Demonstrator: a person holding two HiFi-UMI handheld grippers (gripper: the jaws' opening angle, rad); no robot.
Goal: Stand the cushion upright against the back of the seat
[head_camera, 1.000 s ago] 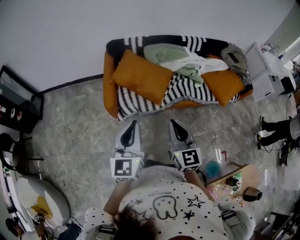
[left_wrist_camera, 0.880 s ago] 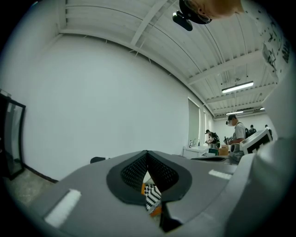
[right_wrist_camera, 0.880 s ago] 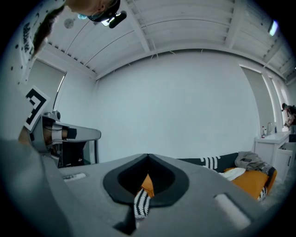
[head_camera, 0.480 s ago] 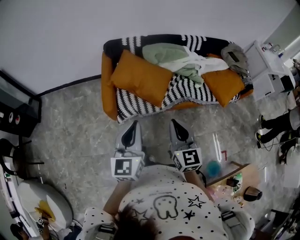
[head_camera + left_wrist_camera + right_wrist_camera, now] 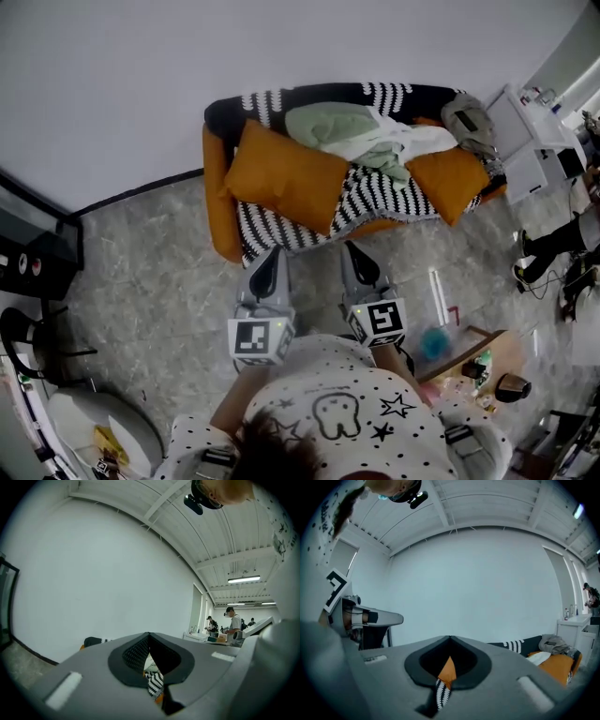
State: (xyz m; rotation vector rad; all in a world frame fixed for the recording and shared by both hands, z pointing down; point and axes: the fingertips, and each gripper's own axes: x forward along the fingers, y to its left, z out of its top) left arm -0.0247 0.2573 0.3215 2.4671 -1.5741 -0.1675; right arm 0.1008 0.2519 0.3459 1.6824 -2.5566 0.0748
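Grey floor (image 5: 141, 272) and white wall (image 5: 281, 47), with a small sofa (image 5: 217, 202). Our left gripper (image 5: 270, 255) and right gripper (image 5: 350, 251) point at its front edge, jaws together, empty. Cushion (image 5: 286, 175) lies flat on the left seat (over a striped throw (image 5: 375, 192)); pinching both could drag the throw along.

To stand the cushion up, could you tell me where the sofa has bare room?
Bare: the striped black-and-white throw between the left orange cushion and the right orange cushion, at the front. Crowded: green and white clothes along the backrest.
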